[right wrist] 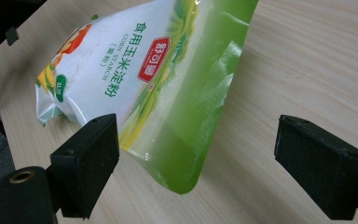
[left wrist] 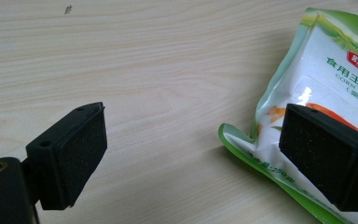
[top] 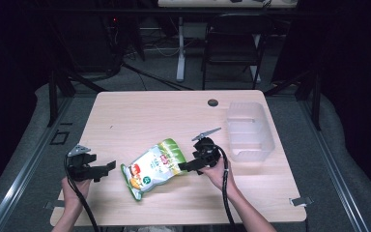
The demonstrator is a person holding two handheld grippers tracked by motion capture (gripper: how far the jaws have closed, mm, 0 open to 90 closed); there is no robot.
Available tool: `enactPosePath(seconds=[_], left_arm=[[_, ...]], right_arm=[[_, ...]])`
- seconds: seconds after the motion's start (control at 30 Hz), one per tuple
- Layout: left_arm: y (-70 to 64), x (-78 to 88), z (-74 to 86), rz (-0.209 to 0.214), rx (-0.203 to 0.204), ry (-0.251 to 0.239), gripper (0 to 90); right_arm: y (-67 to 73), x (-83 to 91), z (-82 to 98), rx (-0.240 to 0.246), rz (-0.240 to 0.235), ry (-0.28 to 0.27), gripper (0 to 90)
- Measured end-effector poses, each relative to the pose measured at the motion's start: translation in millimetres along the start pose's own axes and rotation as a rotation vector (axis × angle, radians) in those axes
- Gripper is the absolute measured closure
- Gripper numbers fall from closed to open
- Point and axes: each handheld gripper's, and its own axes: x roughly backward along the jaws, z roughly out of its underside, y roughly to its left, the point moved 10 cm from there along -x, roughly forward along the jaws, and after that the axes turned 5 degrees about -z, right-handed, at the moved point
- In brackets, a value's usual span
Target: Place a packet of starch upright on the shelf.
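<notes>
In the high view the person's forearms come in from the bottom edge, cut off below the elbows. The left gripper (top: 107,168) hovers near the table's (top: 140,113) front-left part, held in the left hand (top: 75,191), with its jaws pointing right toward the corn starch bag (top: 153,166). In the left gripper view its jaws stand wide apart with nothing between them but bare wood; the right-hand jaw hides the lower corner of the bag, and the frame edge cuts off the bag's right side, so the print is only partly readable.

The corn starch bag, green and white, lies flat on the light wooden table, slanted, between the two grippers and near the front edge.

The right gripper (top: 186,166), held in the right hand (top: 217,169), sits just beside the bag's upper right end. In the right gripper view (right wrist: 196,154) the jaws are spread apart, and the bag's green sealed end (right wrist: 200,116) reaches into the gap between them, closer to the left-hand jaw; I cannot tell whether that jaw touches it.

Further right, a clear plastic tub (top: 249,130) stands near the table's right edge, well apart from the bag; its contents are hard to make out. A small dark round disc (top: 213,102) sits near the far edge.
</notes>
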Motion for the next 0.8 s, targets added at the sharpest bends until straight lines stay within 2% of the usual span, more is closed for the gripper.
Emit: enactPosePath(seconds=[0.17,0.27,0.3,0.33,0.43,0.47,0.5,0.57,0.6,0.67,0.7,0.77,0.8], left_arm=[[0.7,-1.6,0.5,0.004,0.012,0.001,7.6],[0.1,-0.5,1.3,0.006,0.0,0.014,7.6],[-0.7,-1.0,0.8,0.004,-0.003,0.004,7.6],[-1.2,-0.2,1.3,0.008,-0.009,0.014,7.7],[-1.1,-1.3,1.1,0.008,-0.004,0.005,8.0],[-0.3,-1.6,1.3,0.007,0.0,0.006,8.0],[0.1,-0.7,2.1,0.011,0.001,0.017,8.0],[-0.1,-0.4,2.1,0.01,0.0,0.017,8.1],[-0.4,-1.3,1.1,0.004,0.001,0.001,8.3],[-0.9,-0.1,2.6,0.008,-0.013,0.023,8.6],[-1.0,-1.0,2.3,0.005,-0.011,0.015,8.9],[-1.3,-2.6,2.8,0.005,-0.01,0.021,9.4],[-1.3,-2.6,2.8,0.005,-0.01,0.021,9.5]], right_arm=[[0.7,-10.6,-5.6,-0.001,-0.008,0.021,13.6],[-1.1,-15.6,-6.7,-0.006,-0.006,0.029,14.0],[-0.8,-18.4,-7.4,-0.013,-0.014,0.028,14.5],[0.4,-23.4,-7.8,-0.026,-0.033,0.035,16.9],[2.3,-26.1,-7.2,-0.036,-0.044,0.039,20.7],[2.8,-27.1,-6.3,-0.028,-0.049,0.049,25.3],[4.7,-29.0,-5.7,-0.035,-0.056,0.053,35.2],[5.5,-30.0,-5.1,-0.035,-0.055,0.058,38.4],[3.8,-29.4,-3.5,-0.031,-0.024,0.068,45.1],[2.7,-26.5,-2.9,-0.032,-0.006,0.054,56.6],[1.1,-23.1,-2.1,-0.031,0.011,0.047,68.9],[0.8,-19.5,-1.0,-0.036,0.013,0.03,77.1],[0.8,-19.5,-1.0,-0.036,0.013,0.03,77.1]])
